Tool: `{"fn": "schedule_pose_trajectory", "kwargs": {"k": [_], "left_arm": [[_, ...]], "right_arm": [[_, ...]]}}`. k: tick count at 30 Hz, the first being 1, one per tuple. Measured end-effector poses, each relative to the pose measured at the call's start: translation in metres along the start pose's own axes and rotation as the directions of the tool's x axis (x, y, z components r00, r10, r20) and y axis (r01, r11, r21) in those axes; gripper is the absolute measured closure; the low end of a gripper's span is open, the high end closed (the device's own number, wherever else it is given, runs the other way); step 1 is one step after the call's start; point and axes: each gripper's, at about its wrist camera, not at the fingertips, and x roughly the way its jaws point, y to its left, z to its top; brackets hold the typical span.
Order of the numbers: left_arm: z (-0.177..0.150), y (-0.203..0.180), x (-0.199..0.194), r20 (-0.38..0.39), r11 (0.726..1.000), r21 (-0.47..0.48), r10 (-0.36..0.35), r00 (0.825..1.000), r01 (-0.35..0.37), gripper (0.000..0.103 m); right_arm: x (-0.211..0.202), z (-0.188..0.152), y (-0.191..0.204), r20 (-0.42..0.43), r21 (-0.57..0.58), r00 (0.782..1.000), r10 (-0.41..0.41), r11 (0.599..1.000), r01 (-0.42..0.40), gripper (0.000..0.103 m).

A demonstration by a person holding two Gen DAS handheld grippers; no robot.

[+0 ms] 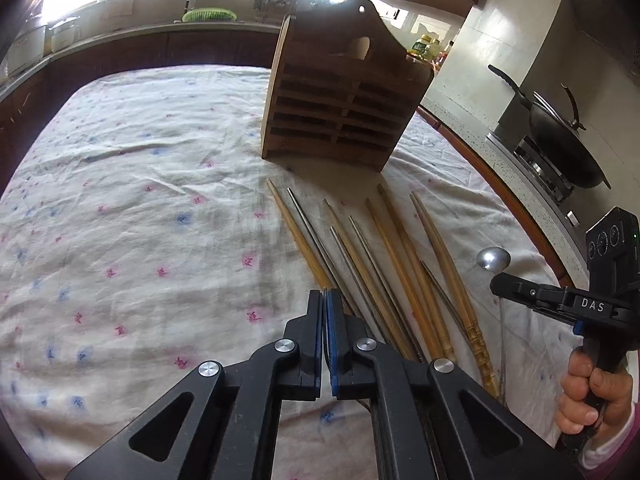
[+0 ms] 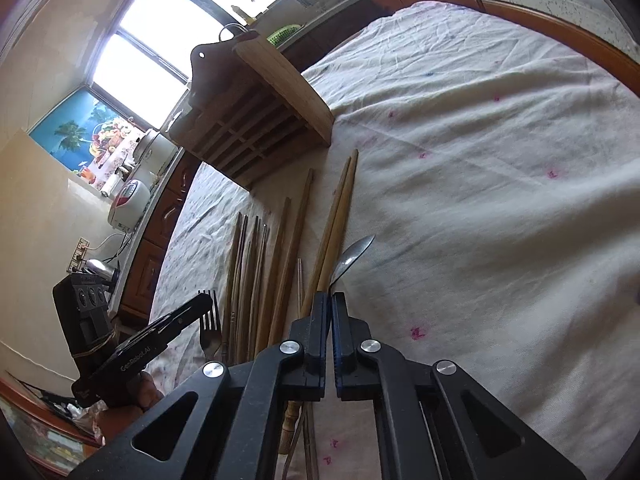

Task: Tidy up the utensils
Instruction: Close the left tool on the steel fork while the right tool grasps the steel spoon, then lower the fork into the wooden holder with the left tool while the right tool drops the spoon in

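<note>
A wooden slatted utensil holder [image 1: 340, 96] stands on the table; it also shows in the right wrist view [image 2: 256, 120]. Several wooden and metal chopsticks [image 1: 380, 264] lie side by side in front of it, also in the right wrist view [image 2: 280, 264]. My right gripper [image 2: 331, 300] is shut on a metal spoon [image 2: 352, 258], its bowl sticking out past the fingertips. From the left wrist view the spoon [image 1: 493, 259] and right gripper [image 1: 496, 280] hover right of the chopsticks. My left gripper [image 1: 324, 296] is shut and empty above the leftmost chopsticks. A fork [image 2: 210, 328] lies beside the left gripper [image 2: 204, 304].
A white floral tablecloth [image 1: 140, 200] covers the table. A black wok [image 1: 560, 140] sits on a stove at the right. A counter with a green basket [image 1: 208, 14] and rice cookers [image 2: 128, 204] runs along the far side.
</note>
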Motion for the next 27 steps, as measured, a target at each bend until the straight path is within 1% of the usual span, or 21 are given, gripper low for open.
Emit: {"fn": "schedule_pose_trajectory", "kwargs": {"k": [6, 11, 16, 19, 27], "left_arm": [[-0.008, -0.007, -0.052, 0.085, 1.000, 0.008, 0.014, 0.996, -0.015, 0.102], [-0.014, -0.011, -0.094, 0.160, 0.999, 0.009, 0.035, 0.987, -0.037, 0.102], [-0.017, -0.022, -0.134, 0.239, 0.996, 0.027, 0.076, 0.968, -0.085, 0.102], [-0.014, -0.025, -0.148, 0.275, 0.994, 0.028, 0.096, 0.957, -0.108, 0.102], [-0.001, -0.031, -0.167, 0.353, 0.989, 0.026, 0.128, 0.927, -0.147, 0.102]], "right_arm": [[-0.028, 0.005, 0.021, 0.078, -0.079, 0.997, -0.005, 0.997, 0.011, 0.101], [-0.046, 0.011, 0.038, 0.147, -0.134, 0.989, -0.003, 0.991, 0.023, 0.101], [-0.058, 0.016, 0.052, 0.197, -0.178, 0.980, -0.002, 0.983, 0.038, 0.101], [-0.064, 0.019, 0.058, 0.228, -0.202, 0.974, 0.000, 0.978, 0.048, 0.101], [-0.074, 0.035, 0.075, 0.313, -0.261, 0.950, -0.013, 0.960, 0.099, 0.101]]}}
